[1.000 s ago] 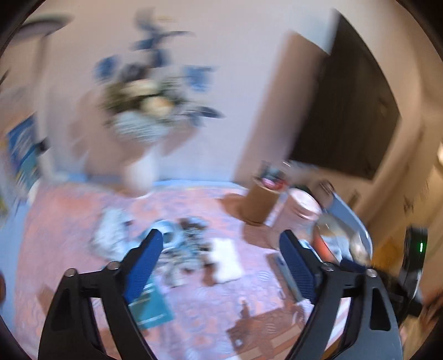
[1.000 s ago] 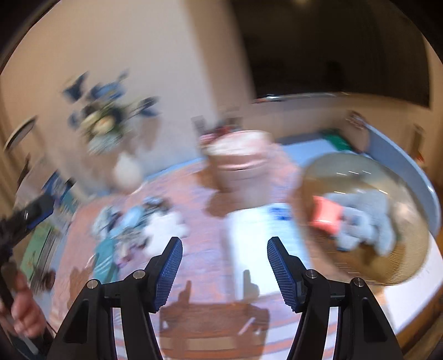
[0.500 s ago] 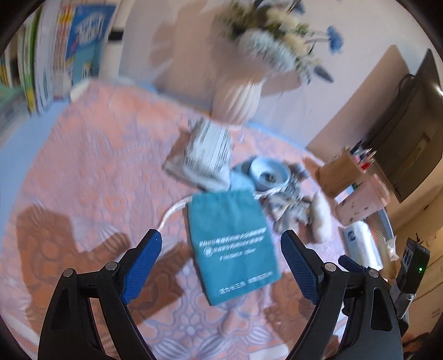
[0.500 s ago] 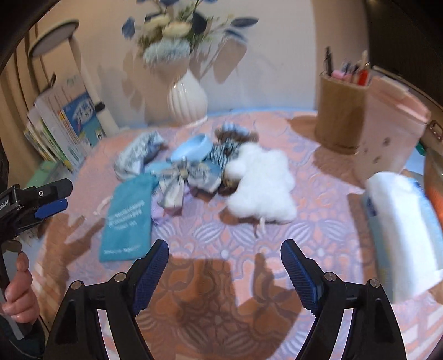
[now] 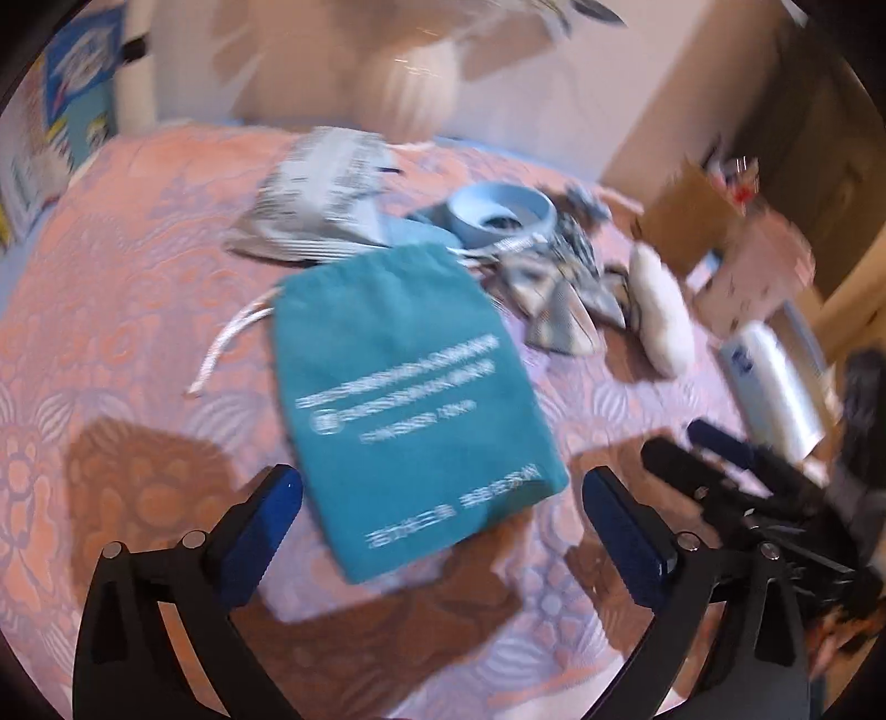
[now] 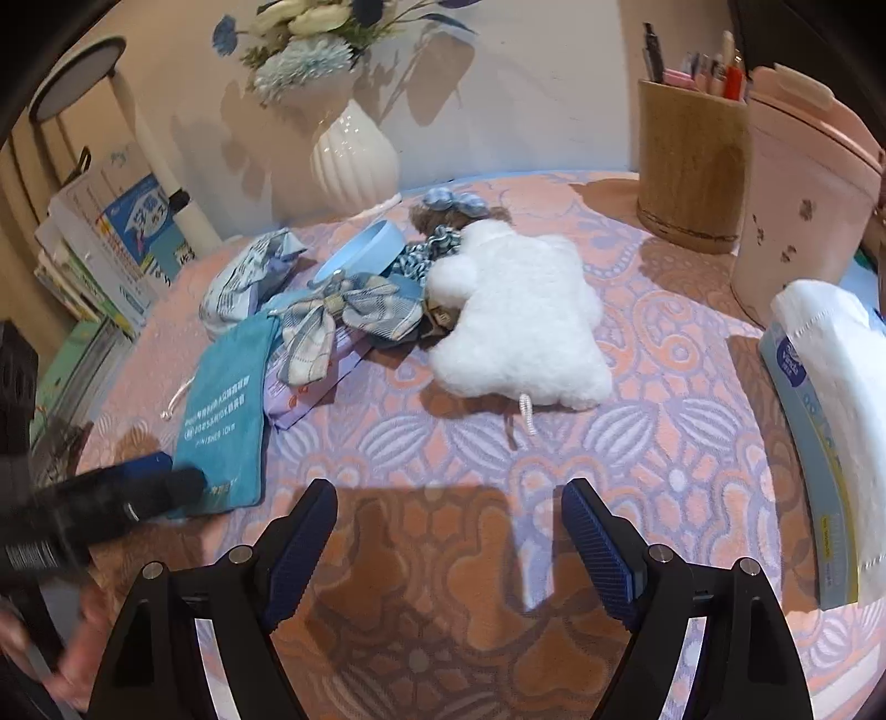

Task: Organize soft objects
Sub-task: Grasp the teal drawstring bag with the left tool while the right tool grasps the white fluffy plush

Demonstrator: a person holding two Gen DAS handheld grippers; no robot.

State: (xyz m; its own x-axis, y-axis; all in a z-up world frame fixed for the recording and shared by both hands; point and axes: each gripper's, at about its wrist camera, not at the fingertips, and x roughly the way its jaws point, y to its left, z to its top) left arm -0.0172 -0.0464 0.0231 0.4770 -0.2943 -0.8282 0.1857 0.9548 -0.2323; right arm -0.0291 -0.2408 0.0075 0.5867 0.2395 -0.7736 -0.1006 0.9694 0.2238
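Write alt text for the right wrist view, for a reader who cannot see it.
The open right gripper hovers over a pink patterned tablecloth, nothing between its fingers. Beyond it lie a white fluffy cushion, a plaid bow and a teal pouch. The left gripper comes in at the pouch's near end.

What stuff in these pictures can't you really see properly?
- Writing on the teal pouch: motion blur in the left wrist view, too small in the right wrist view.
- Brown furry thing: right wrist view, mostly hidden behind the white plush.
- Flowers: cut off by the top edge of the right wrist view.
- Purple packet: partly covered by the plaid bow.
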